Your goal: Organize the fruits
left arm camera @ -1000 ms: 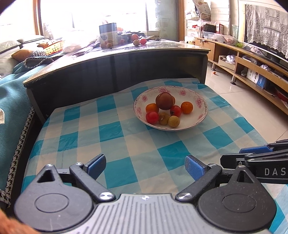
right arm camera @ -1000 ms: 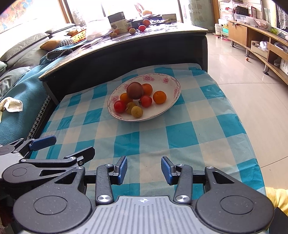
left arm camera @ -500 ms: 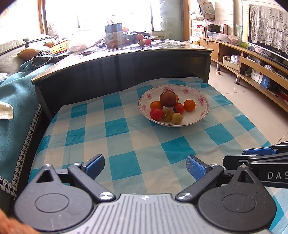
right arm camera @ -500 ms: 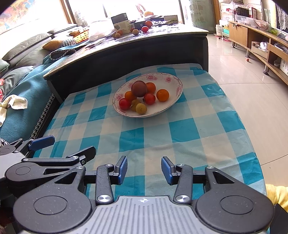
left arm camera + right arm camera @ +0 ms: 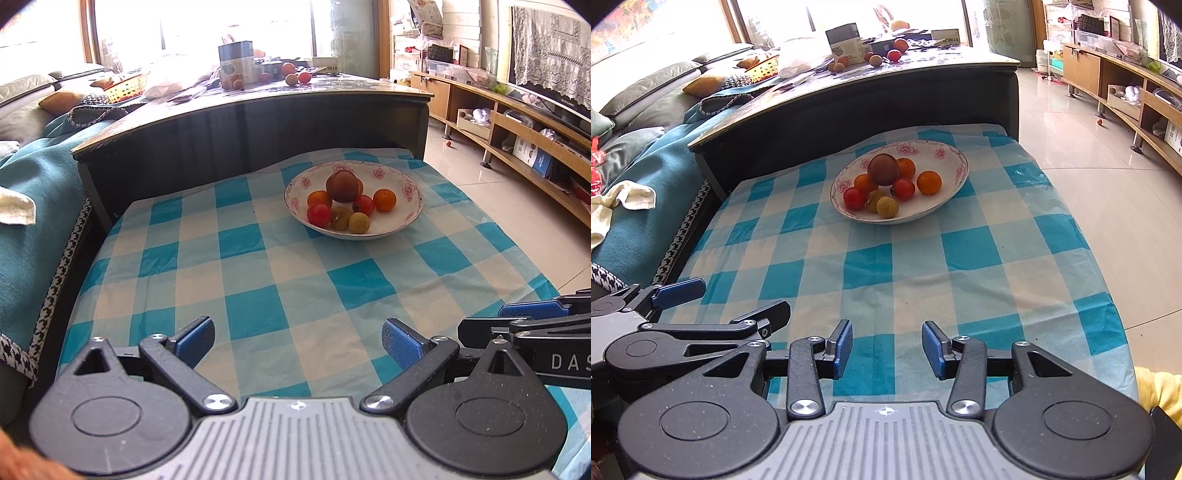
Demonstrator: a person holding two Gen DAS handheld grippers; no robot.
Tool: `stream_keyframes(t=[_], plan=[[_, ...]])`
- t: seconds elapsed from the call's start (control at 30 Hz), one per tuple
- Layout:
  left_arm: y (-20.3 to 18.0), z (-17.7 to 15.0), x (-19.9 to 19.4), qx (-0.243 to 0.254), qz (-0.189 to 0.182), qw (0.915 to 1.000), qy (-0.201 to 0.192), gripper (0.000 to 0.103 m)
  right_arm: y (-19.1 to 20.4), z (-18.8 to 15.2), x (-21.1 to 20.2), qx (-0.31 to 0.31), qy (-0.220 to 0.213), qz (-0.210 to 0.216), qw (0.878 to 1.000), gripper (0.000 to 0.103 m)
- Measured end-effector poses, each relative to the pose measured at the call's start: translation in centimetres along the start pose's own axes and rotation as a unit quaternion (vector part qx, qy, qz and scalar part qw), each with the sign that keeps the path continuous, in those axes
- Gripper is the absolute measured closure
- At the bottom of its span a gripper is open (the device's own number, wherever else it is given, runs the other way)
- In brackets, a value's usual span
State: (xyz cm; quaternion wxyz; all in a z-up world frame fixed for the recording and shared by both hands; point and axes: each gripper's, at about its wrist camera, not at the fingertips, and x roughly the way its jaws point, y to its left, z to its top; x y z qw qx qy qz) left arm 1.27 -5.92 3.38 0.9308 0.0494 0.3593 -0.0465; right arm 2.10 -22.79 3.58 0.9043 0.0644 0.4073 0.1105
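Observation:
A white floral bowl stands at the far side of the blue checked cloth. It holds a big dark red fruit on top, oranges, red tomatoes and small yellowish fruits. My left gripper is open and empty, well short of the bowl. My right gripper is open and empty too, near the cloth's front edge. Each gripper shows at the edge of the other's view.
A dark cabinet rises behind the cloth; on its top lie loose fruits, a box and a bag. A teal-covered sofa is at the left. Tiled floor and a low wooden shelf unit are at the right.
Both grippers have drawn back from the bowl, which looks smaller and farther away. Both jaws stay open and empty.

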Motion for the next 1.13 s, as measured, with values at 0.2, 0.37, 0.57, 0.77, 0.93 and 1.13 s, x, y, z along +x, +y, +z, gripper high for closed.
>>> stream_keyframes(t=[0.2, 0.37, 0.57, 0.77, 0.93, 1.13], plan=[[0.0, -0.5, -0.5, 0.005, 0.004, 1.0, 0.001, 0.0, 0.3, -0.6, -0.3, -0.003, 0.004, -0.001, 1.0, 0.065], [0.0, -0.8, -0.7, 0.005, 0.005, 1.0, 0.002, 0.0, 0.4, -0.8, -0.4, -0.003, 0.004, -0.001, 1.0, 0.064], [0.0, -0.9, -1.2, 0.008, 0.011, 0.9999, -0.007, 0.0, 0.6, -1.2, -0.7, -0.003, 0.003, -0.001, 1.0, 0.064], [0.0, -1.1, -1.4, 0.01, 0.009, 0.9999, -0.008, 0.0, 0.6, -1.4, -0.9, -0.003, 0.002, -0.001, 1.0, 0.064], [-0.1, -1.1, -1.4, 0.012, 0.012, 0.9998, -0.009, 0.0, 0.6, -1.4, -0.9, -0.003, 0.002, -0.001, 1.0, 0.064], [0.0, -1.2, -1.4, 0.011, 0.024, 0.9996, -0.012, 0.0, 0.5, -1.4, -1.0, -0.008, 0.0, -0.007, 1.0, 0.064]])
